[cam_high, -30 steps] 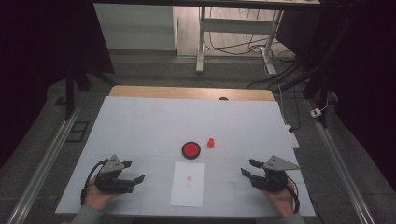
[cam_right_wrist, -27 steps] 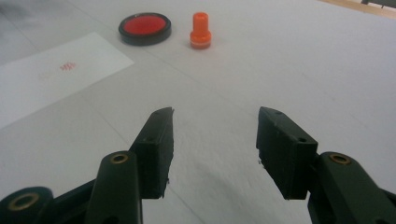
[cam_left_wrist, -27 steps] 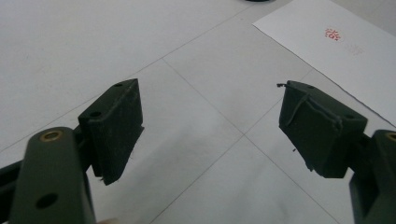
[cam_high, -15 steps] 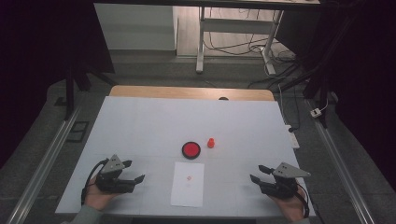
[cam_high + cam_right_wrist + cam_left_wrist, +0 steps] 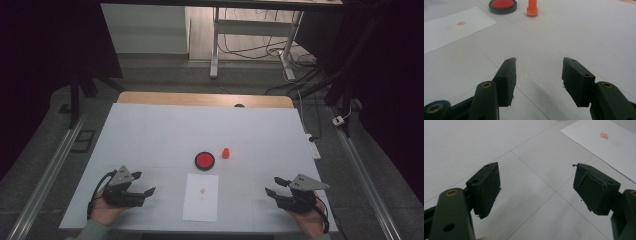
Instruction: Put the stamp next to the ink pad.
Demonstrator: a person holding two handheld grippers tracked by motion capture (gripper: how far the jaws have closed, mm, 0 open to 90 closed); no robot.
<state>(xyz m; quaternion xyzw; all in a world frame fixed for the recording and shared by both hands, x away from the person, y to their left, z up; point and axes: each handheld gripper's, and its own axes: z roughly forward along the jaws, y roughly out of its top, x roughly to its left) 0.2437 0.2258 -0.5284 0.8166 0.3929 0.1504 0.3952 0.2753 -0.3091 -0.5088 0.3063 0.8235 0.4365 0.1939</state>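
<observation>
High view: I hold both empty, open grippers, left gripper (image 5: 146, 191) and right gripper (image 5: 272, 186), beside the white paper sheet (image 5: 201, 197), ready for the small orange plastic stamp (image 5: 226, 153).

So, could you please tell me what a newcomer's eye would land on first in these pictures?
Most likely the red ink pad in its black round case and the small orange stamp standing upright just to its right, the only bright spots on the pale table. Just in front of them lies a white sheet of paper bearing a small red stamped mark. The left gripper and right gripper flank the sheet, both open and empty.
</observation>
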